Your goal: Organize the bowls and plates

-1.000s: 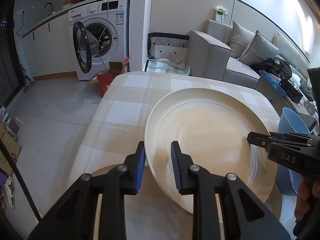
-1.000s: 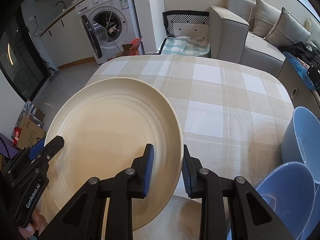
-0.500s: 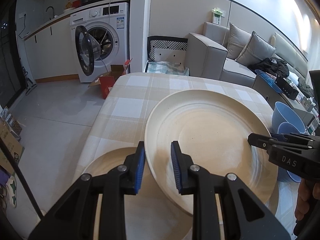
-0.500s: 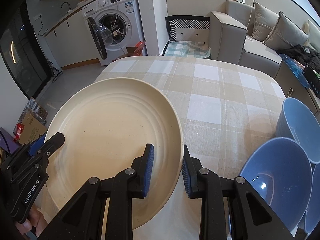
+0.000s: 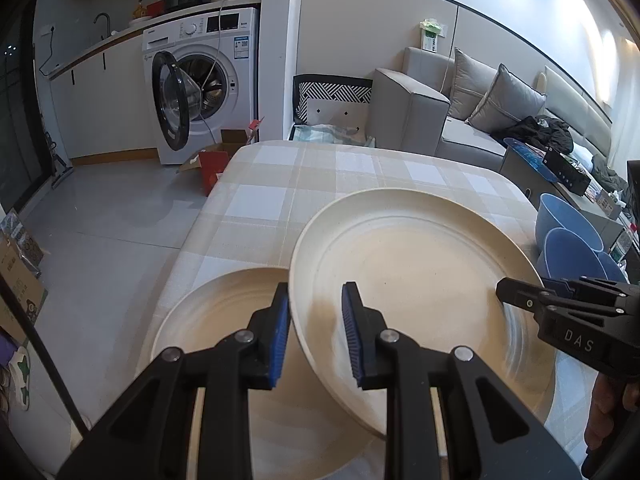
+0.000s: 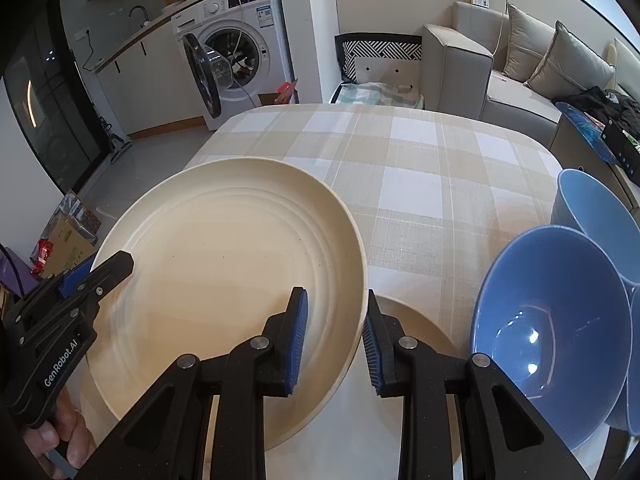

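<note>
Checked tablecloth [image 6: 420, 168] bare across its far half, open up to the rounded far edge. Cream plate [image 5: 408, 280] held tilted above a second cream plate [image 5: 208, 312] lying flat near the left edge. Blue bowls [image 6: 552, 320] empty, clustered at the right edge. Left gripper [image 5: 316, 336] and right gripper [image 6: 334, 340] each clamped tight on opposite rims of the raised plate.

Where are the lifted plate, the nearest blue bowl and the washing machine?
Lifted plate [image 6: 224, 264]: right wrist view, its centre.
Blue bowl [image 6: 552, 320]: right wrist view, inside wall.
Washing machine [image 5: 240, 92]: left wrist view, front panel.
</note>
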A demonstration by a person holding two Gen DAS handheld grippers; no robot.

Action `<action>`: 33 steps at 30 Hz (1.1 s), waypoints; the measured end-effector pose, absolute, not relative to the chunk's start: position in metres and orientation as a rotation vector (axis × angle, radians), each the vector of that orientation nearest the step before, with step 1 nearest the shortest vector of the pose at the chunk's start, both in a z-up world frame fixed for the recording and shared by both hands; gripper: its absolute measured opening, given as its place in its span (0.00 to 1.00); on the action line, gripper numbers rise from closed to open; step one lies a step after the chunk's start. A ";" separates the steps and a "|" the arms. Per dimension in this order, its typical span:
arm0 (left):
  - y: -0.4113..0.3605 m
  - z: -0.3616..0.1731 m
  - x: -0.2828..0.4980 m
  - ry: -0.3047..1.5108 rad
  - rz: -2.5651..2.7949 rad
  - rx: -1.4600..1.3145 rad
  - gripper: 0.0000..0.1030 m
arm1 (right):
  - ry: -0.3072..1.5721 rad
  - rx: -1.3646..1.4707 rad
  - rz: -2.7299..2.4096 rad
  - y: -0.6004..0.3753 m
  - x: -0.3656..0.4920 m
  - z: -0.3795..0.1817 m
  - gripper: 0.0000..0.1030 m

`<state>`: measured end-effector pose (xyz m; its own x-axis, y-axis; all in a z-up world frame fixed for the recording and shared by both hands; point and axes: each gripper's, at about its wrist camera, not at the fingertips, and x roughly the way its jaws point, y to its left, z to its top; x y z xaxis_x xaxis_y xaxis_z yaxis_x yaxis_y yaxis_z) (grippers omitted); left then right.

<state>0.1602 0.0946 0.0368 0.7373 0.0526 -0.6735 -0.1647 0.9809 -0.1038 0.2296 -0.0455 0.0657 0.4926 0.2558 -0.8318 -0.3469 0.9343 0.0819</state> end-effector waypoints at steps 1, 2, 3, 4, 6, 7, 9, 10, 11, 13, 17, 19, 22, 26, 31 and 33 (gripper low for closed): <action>0.094 0.036 0.158 0.732 0.119 -0.160 0.23 | 0.985 -0.099 0.366 -0.047 0.227 0.065 0.26; 0.094 0.036 0.157 0.731 0.118 -0.159 0.23 | 0.981 -0.098 0.365 -0.048 0.225 0.065 0.26; 0.093 0.035 0.155 0.731 0.117 -0.158 0.23 | 0.980 -0.097 0.365 -0.048 0.224 0.065 0.26; 0.092 0.034 0.154 0.731 0.116 -0.157 0.23 | 0.977 -0.096 0.365 -0.049 0.222 0.064 0.26; 0.091 0.033 0.150 0.731 0.114 -0.158 0.23 | 0.972 -0.097 0.364 -0.050 0.218 0.063 0.26; 0.090 0.032 0.149 0.731 0.114 -0.157 0.23 | 0.971 -0.098 0.362 -0.050 0.218 0.062 0.26; 0.090 0.031 0.146 0.732 0.111 -0.157 0.23 | 0.969 -0.094 0.363 -0.051 0.214 0.061 0.26; 0.089 0.030 0.145 0.731 0.109 -0.158 0.23 | 0.969 -0.090 0.363 -0.052 0.212 0.061 0.26; 0.089 0.030 0.144 0.729 0.106 -0.158 0.23 | 0.966 -0.089 0.364 -0.053 0.210 0.061 0.26; 0.088 0.030 0.142 0.724 0.102 -0.158 0.23 | 0.958 -0.089 0.362 -0.055 0.206 0.060 0.26; 0.087 0.030 0.138 0.717 0.097 -0.158 0.23 | 0.953 -0.078 0.363 -0.057 0.201 0.058 0.26; 0.087 0.029 0.135 0.713 0.093 -0.159 0.23 | 0.947 -0.076 0.361 -0.058 0.198 0.058 0.26; 0.087 0.028 0.132 0.713 0.094 -0.156 0.23 | 0.944 -0.073 0.362 -0.059 0.195 0.057 0.26; 0.087 0.026 0.129 0.711 0.093 -0.155 0.23 | 0.927 -0.087 0.360 -0.058 0.186 0.055 0.26; 0.085 0.021 0.126 0.719 0.085 -0.151 0.23 | 0.922 -0.092 0.353 -0.060 0.176 0.051 0.26; 0.083 0.019 0.124 0.718 0.083 -0.144 0.23 | 0.920 -0.090 0.351 -0.062 0.171 0.050 0.26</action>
